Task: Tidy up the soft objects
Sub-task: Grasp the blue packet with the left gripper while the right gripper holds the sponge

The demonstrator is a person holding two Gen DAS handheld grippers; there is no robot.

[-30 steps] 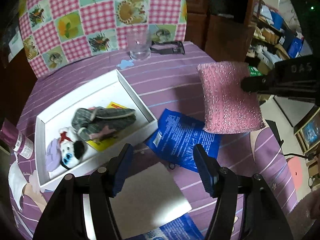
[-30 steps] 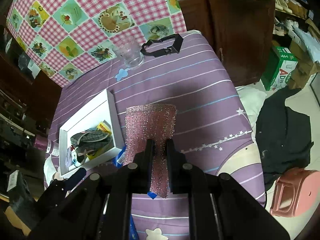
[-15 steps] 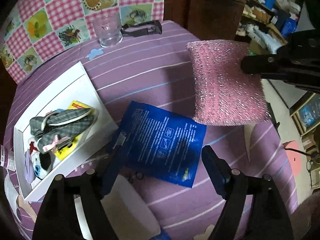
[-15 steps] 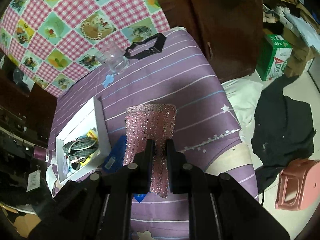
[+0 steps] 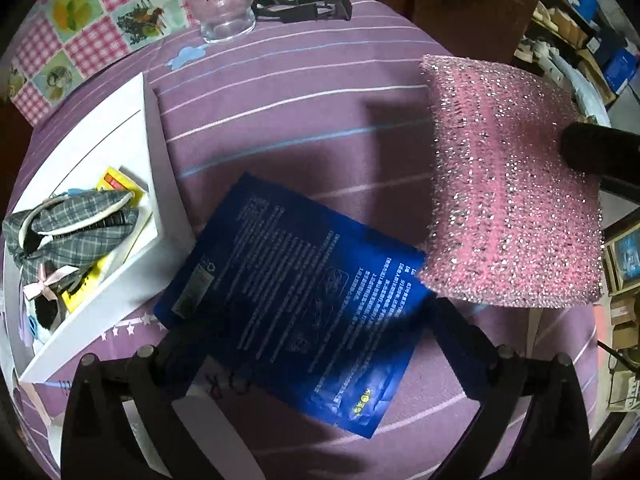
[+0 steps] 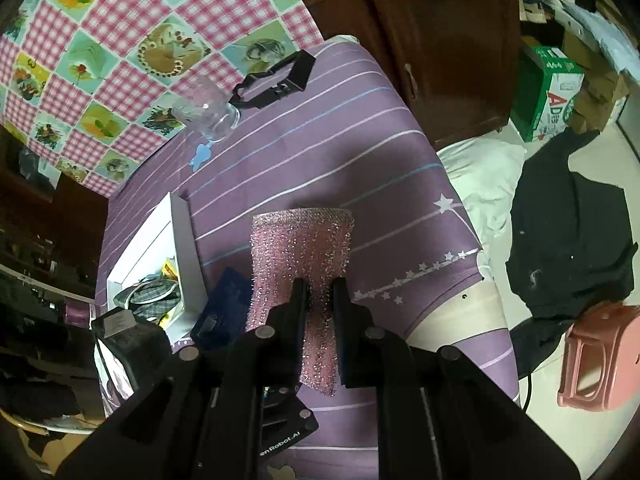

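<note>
Lived-in home room: purple striped tablecloth on table, dark wood cabinet at 1 o'clock, clothes on floor at 3, cardboard boxes at 2.

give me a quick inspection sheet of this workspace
surface: table under a purple striped cloth
job's things: pink glittery sponge held in the air above the cloth; white box holds a plaid fabric item
clutter: blue packet lying flat, drinking glass, black strap
grippers: right gripper shut on the sponge; left gripper open over the blue packet
cables: nothing seen on the table
surroundings: checked cloth, wooden cabinet, dark clothing on the floor
</note>
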